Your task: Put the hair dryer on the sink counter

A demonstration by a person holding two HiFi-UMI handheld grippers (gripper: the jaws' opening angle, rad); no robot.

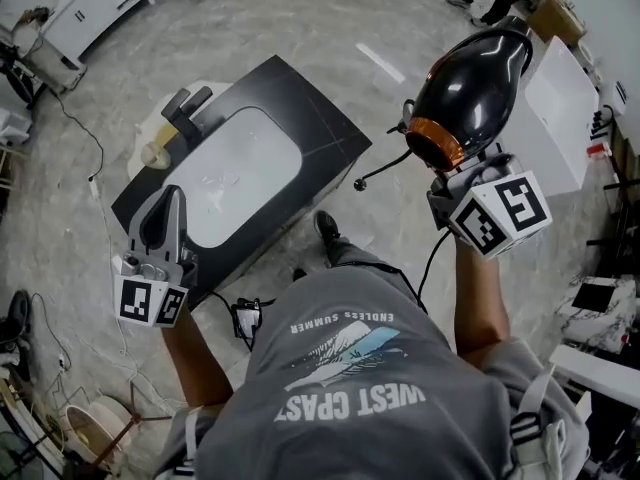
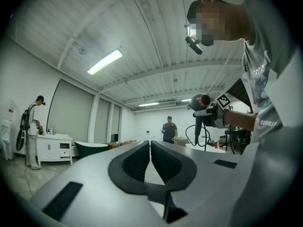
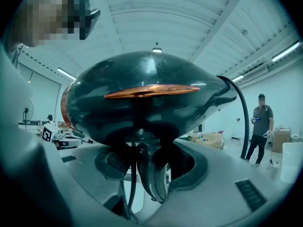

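The hair dryer [image 1: 470, 86] is glossy black with a copper ring at one end. My right gripper [image 1: 447, 173] is shut on its handle [image 3: 152, 181] and holds it up in the air, to the right of the sink counter. Its black cord and plug [image 1: 372, 175] dangle below. The black sink counter [image 1: 322, 120] with a white basin [image 1: 240, 173] stands on the floor ahead. My left gripper [image 1: 171, 200] hovers over the counter's near left edge, shut and holding nothing. From the left gripper view the dryer [image 2: 200, 103] shows to the right at about the same height.
A black faucet [image 1: 186, 106] stands at the counter's far left. A white cabinet [image 1: 92, 3] is at top left, a white unit [image 1: 560, 118] at right. Cables lie on the floor at left. One person [image 2: 169, 129] stands across the room, another [image 2: 32, 129] by a vanity.
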